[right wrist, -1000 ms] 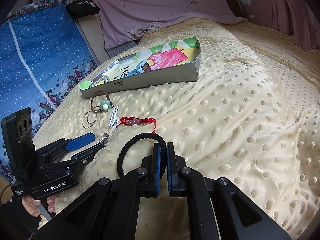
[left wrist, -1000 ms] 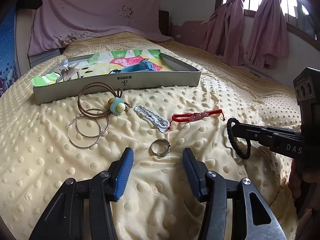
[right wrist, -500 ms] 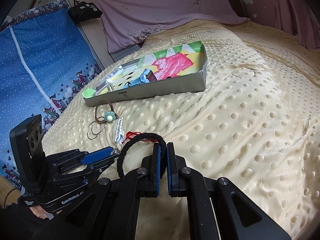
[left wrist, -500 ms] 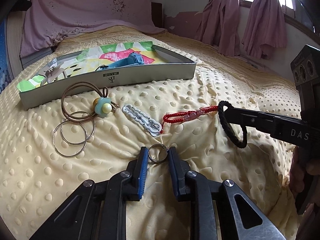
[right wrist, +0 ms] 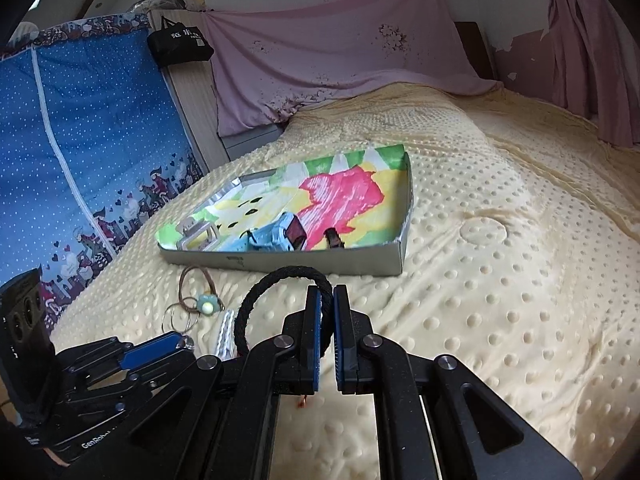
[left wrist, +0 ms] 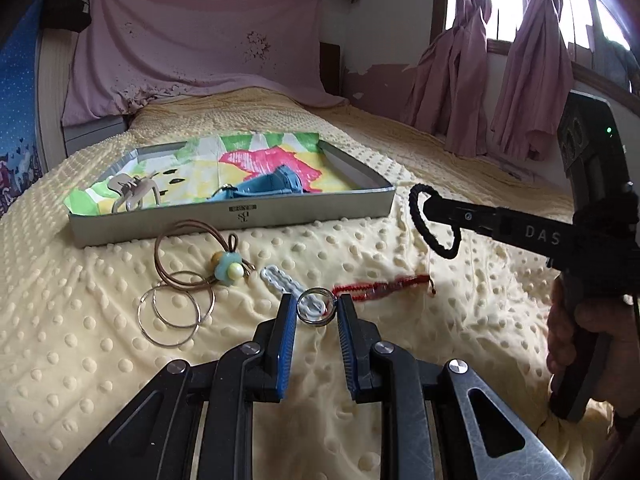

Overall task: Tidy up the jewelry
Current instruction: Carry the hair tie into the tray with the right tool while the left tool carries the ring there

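The left gripper (left wrist: 315, 307) pinched a small silver ring (left wrist: 315, 306) between its two blue fingers (left wrist: 286, 330), and the ring was up off the yellow blanket (left wrist: 400, 272). The right gripper (right wrist: 327, 312) had its jaws pressed close on a black hair band (right wrist: 280, 300), and the loop hung out to one side. Both things looked ready to go into the tray (left wrist: 236, 214), which sat further up the bed with a tan hair claw (left wrist: 134, 192) and a blue clip (left wrist: 272, 186) already inside. To do this step well, I think the ring should be carried low and slow, because it is tiny and smooth and could slip out. It would be best to bring it right over the colourful paper in the tray before letting go, so it does not roll away or get lost in the bumpy blanket. The black band is soft and should be easy to drop in. On the blanket lay a brown cord with a bead (left wrist: 226, 270), two thin hoops (left wrist: 170, 312), a white clip (left wrist: 280, 280) and a red bracelet (left wrist: 380, 286), all near the tray and waiting for their turn.
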Demonstrator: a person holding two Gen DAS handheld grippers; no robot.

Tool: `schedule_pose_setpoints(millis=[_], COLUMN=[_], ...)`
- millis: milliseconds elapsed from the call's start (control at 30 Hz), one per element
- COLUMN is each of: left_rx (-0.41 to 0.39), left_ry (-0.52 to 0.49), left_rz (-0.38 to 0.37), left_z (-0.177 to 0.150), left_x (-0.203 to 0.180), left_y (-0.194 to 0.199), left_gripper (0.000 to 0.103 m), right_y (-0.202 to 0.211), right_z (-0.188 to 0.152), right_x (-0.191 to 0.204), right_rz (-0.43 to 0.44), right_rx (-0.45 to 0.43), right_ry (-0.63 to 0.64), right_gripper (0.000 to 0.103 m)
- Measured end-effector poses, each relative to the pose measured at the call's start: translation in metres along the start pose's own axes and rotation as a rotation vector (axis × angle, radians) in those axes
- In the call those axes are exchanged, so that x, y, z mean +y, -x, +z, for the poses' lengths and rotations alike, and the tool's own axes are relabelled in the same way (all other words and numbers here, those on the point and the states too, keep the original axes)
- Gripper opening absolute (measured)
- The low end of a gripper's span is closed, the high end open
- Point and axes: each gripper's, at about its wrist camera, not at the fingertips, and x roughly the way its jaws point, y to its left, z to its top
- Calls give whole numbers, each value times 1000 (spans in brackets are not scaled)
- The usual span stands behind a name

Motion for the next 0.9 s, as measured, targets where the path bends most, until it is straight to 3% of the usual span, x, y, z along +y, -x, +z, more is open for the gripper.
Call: schedule_pose_setpoints(millis=[167, 333, 500, 733, 900], left_rx=[-57, -72, -15, 111, 110], left_ry=[51, 91, 114, 113, 132], left_rz=[32, 70, 86, 131, 124], left_z=[37, 75, 98, 101, 96], left_x=[16, 38, 55, 66, 67], left_y=[-6, -35, -75, -115, -117], left_gripper=[20, 20, 20, 20, 20], right_y=[-22, -63, -105, -134, -135], right_z=[33, 60, 69, 64, 62], right_x=[-1, 0, 1, 1, 4], right_rz=[7, -29, -84, -111, -128], right_rx=[-40, -2, 84, 167, 170], right_ry=[0, 27, 71, 109, 137], right_gripper=[6, 6, 6, 6, 6])
